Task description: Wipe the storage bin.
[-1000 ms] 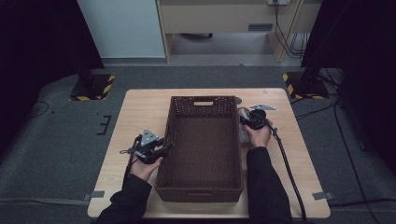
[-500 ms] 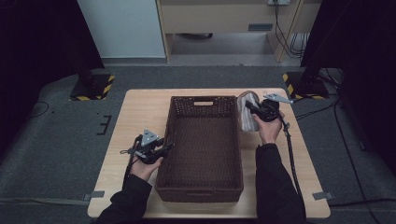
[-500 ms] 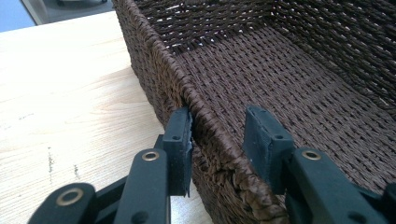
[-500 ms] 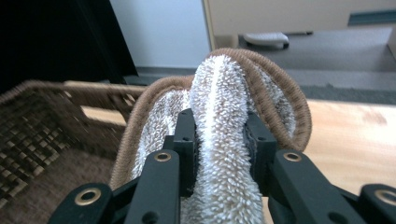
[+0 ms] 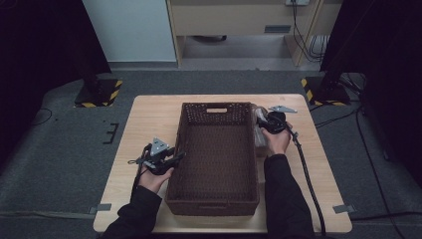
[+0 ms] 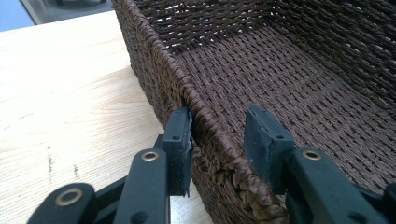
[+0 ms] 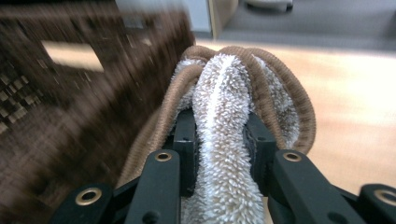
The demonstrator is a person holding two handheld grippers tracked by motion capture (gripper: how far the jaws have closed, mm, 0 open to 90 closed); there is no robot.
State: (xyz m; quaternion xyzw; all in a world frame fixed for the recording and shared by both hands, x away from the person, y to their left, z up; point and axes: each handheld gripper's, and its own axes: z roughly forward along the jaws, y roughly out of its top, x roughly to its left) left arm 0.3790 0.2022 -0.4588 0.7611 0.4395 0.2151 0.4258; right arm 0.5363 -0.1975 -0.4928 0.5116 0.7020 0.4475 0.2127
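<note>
Right gripper [image 7: 219,135] clenched on fluffy towel [image 7: 224,93], centre frame; soft, light, floppy, best pinched at bunched fold; left gripper [image 6: 219,140] released, straddling stiff basket [image 6: 280,70] rim, lower centre.

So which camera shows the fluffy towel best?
The right gripper view: the towel is close up there, white and fluffy with brown ribbed edges, pinched between the right gripper. The high view shows it as a small pale bundle beside the basket. The left gripper view looks at the basket's wall instead.
</note>
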